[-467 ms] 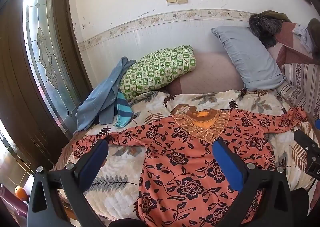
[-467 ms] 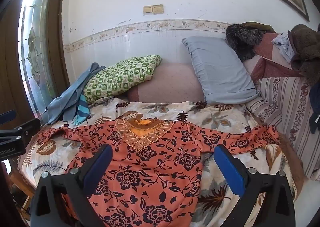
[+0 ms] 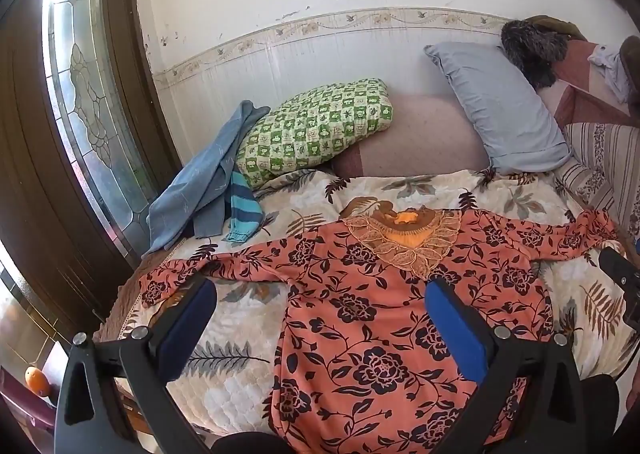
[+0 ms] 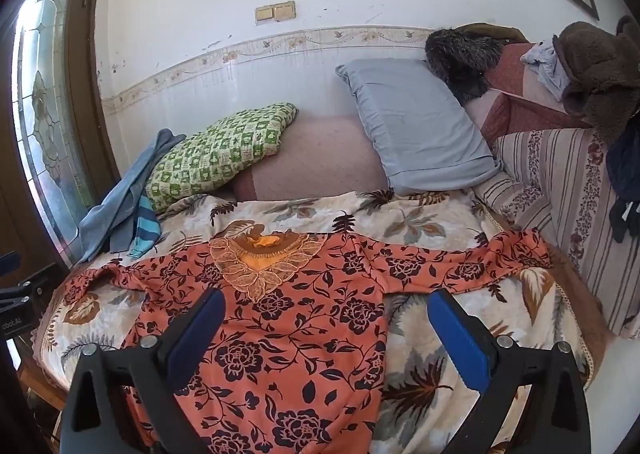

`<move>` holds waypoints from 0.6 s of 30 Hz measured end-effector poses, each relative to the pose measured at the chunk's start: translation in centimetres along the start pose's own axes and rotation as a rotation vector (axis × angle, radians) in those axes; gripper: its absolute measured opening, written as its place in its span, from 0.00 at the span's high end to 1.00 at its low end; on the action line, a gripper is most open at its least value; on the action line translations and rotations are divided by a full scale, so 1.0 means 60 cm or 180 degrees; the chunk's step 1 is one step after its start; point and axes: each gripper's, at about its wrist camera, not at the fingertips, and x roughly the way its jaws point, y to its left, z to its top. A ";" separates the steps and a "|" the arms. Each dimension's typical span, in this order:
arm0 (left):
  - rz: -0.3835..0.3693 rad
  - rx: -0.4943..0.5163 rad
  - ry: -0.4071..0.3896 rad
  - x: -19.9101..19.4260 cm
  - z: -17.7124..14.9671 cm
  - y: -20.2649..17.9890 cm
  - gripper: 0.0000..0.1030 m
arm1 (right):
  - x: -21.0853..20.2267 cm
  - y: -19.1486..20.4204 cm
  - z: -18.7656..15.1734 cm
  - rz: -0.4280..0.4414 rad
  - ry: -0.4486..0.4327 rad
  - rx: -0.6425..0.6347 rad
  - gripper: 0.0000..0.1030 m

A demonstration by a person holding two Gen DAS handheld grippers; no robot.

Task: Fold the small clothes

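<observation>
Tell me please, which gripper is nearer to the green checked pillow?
Left. The left gripper hangs over the floral top's left half, on the green checked pillow's side. The right gripper hangs over the top's right edge, farther away.

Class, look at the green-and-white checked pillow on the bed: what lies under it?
The green-and-white checked pillow rests on a pinkish bolster and the leaf-print bedspread. A blue cloth lies against its left edge. How far that cloth reaches beneath is hidden.

Black hand-held gripper [image 3: 320, 290], blue pads [image 3: 452, 318]
</observation>
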 end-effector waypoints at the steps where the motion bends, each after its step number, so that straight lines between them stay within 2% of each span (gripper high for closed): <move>1: -0.0007 -0.0009 -0.0001 -0.002 -0.007 0.005 0.00 | 0.001 0.002 -0.002 0.0007 0.0005 -0.0019 0.01; 2: -0.0011 -0.0020 -0.0002 -0.005 -0.014 0.012 0.00 | 0.002 0.007 -0.003 0.0008 0.0015 -0.0039 0.01; 4: 0.0065 -0.0036 0.0111 0.006 0.032 -0.017 0.00 | 0.003 0.019 -0.002 0.0002 0.0034 -0.0072 0.01; 18: 0.0167 -0.0102 0.0176 0.003 0.052 -0.013 0.00 | 0.003 0.060 -0.002 0.0082 0.0072 -0.0181 0.01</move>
